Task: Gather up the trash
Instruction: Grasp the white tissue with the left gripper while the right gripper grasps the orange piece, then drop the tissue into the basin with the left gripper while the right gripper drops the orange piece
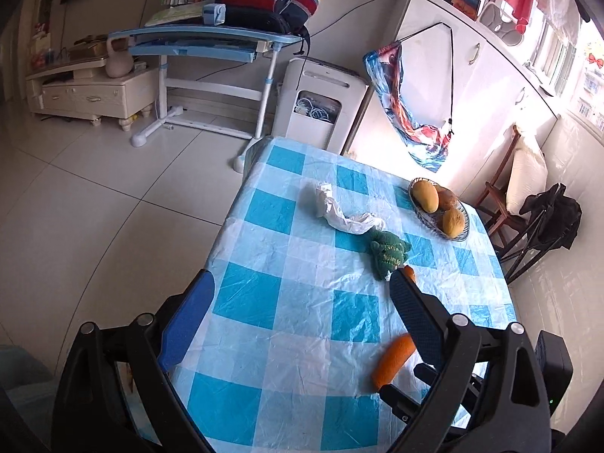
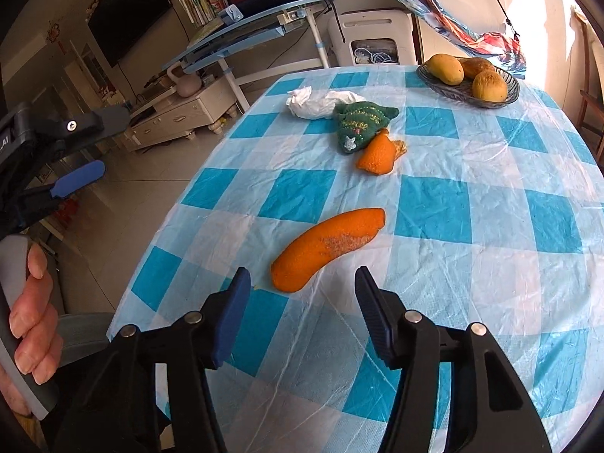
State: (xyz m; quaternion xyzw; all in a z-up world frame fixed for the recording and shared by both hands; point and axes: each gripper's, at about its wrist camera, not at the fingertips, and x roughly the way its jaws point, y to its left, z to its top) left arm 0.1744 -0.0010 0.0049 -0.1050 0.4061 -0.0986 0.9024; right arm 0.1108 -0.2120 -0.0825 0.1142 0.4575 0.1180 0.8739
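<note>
Both black blue-padded grippers, left (image 1: 302, 313) and right (image 2: 302, 294), hover spread and empty over the blue-checked plastic tablecloth (image 2: 472, 204); long orange peel (image 2: 326, 247), smaller curled peel (image 2: 377, 153) and crumpled white tissue (image 2: 317, 102) lie uncollected.

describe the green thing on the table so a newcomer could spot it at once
On the blue-and-white checked tablecloth, look toward the fruit basket. The green knitted toy lies between the crumpled white tissue and a curled orange peel, the only dark green, soft item.

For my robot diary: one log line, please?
right hand-held gripper: open, empty | nearest: long orange peel strip on blue-checked plastic tablecloth | not yet grasped
</note>
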